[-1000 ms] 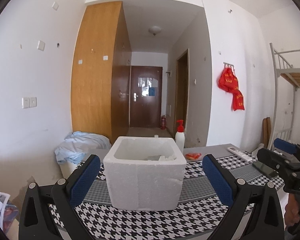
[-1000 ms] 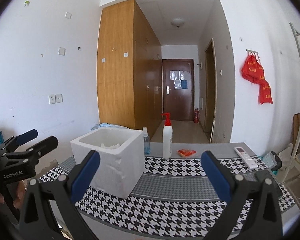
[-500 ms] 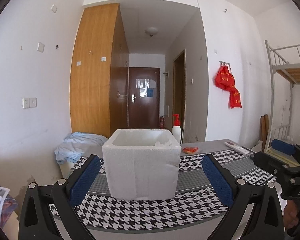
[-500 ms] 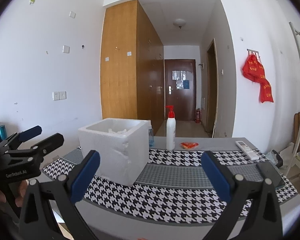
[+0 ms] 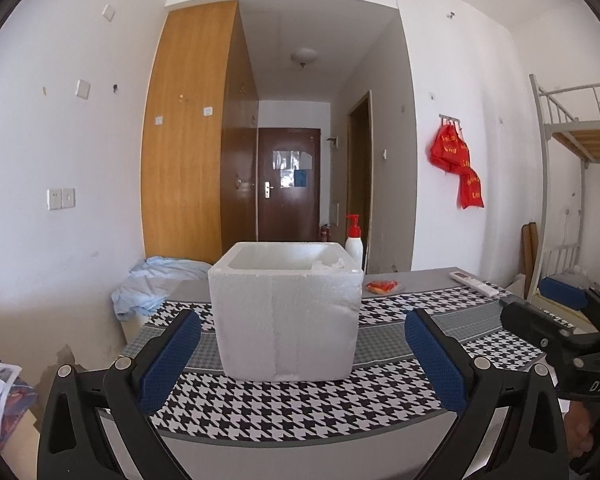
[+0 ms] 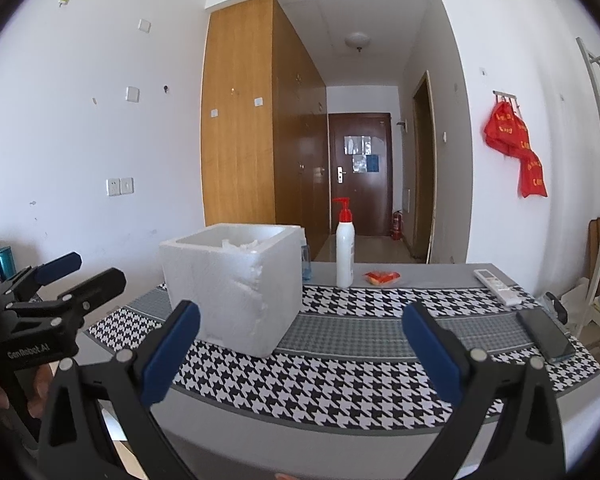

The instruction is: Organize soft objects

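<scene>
A white foam box (image 5: 286, 310) stands on the houndstooth table cloth (image 5: 300, 404); something pale and crumpled (image 5: 330, 266) pokes above its rim at the right. In the right wrist view the foam box (image 6: 236, 288) sits left of centre. My left gripper (image 5: 300, 360) is open and empty, held back at the table's near edge in front of the box. My right gripper (image 6: 300, 356) is open and empty too, near the front edge, right of the box. A small red-orange packet (image 6: 383, 277) lies at the far side.
A white pump bottle (image 6: 345, 254) with a red top stands behind the box, a small blue-tinted bottle (image 6: 306, 262) beside it. A white remote (image 6: 496, 286) and a dark phone (image 6: 544, 334) lie at the right. Light blue cloth (image 5: 156, 280) is heaped left of the table.
Both grippers have drawn back and dropped lower, so the box's inside no longer shows. Both stay open and empty.
</scene>
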The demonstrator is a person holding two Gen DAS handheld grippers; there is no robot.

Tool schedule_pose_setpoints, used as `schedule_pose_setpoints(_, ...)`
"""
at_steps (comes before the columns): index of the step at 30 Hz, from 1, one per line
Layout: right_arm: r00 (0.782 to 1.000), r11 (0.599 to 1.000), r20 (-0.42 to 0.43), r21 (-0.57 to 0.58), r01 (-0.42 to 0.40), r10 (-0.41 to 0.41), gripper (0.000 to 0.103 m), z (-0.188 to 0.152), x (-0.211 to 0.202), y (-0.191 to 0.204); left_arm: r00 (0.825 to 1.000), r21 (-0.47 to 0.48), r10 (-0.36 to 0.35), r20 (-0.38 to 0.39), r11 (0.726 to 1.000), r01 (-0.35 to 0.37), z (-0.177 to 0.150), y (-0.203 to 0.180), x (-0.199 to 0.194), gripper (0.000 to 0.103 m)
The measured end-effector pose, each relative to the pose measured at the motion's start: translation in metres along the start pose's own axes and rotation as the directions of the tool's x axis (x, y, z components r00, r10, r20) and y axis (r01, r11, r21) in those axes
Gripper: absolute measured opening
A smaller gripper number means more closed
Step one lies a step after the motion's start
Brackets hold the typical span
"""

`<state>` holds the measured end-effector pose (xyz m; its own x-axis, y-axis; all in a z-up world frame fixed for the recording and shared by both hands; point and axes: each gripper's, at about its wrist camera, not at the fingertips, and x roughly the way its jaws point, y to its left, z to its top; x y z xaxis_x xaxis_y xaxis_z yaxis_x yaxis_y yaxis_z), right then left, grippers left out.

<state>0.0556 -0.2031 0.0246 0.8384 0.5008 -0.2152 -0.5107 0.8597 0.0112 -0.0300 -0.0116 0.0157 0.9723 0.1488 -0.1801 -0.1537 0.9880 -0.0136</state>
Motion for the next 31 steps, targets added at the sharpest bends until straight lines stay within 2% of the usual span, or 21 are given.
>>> schedule_pose_setpoints(31,1.000,1.000,-0.002,-0.005,-0.007,0.007,0.102,-0.009,-0.012,0.003,1.000,0.014,-0.010,0.005,1.000,0.010,-0.007,-0.004,-0.013,0.102)
